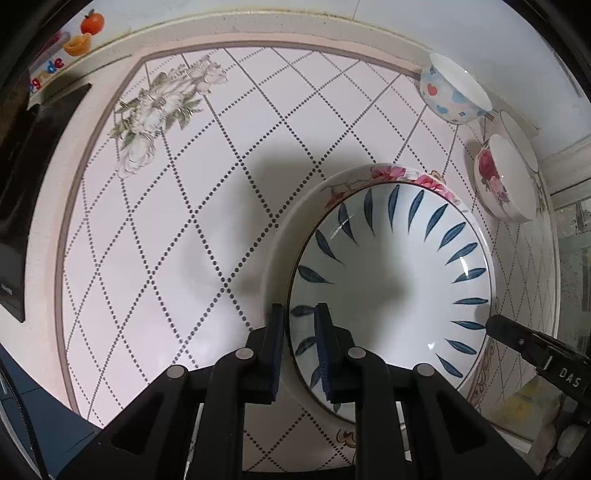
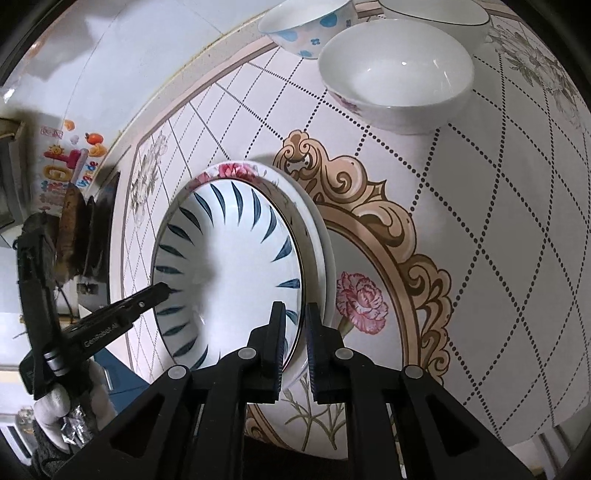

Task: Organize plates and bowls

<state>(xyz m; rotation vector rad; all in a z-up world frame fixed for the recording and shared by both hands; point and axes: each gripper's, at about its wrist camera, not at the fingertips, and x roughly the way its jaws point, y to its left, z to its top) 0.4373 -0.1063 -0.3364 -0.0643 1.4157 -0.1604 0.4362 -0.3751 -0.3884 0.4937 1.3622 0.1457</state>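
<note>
Spreading under everything is the tablecloth, white with dotted diamond lines, grey flower prints and a tan scrollwork medallion that lies ahead and to the right of the right gripper. On it, just in front of both grippers, sits the blue-leaf plate, nested inside a slightly wider pink-flowered plate whose rim shows around its far edge.

Beyond the stack, well apart from it, three bowls stand close together near the table's far edge: a white bowl with red roses nearest, a gold-rimmed white bowl just behind it, and a smaller bowl with blue and red hearts beside them. From the right wrist view the rose bowl sits far ahead, the heart bowl to its left.

A dark flat appliance lies along the table's edge, far to the left of the left gripper.

The left gripper pinches the near-left rim of the blue-leaf plate, one finger outside the rim and one inside, pads narrowed to the thickness of the edge. The right gripper grips the opposite rim the same way, one finger over the plate's inner face and the other outside; whether its outer pad also catches the flowered plate's rim, I cannot tell.
</note>
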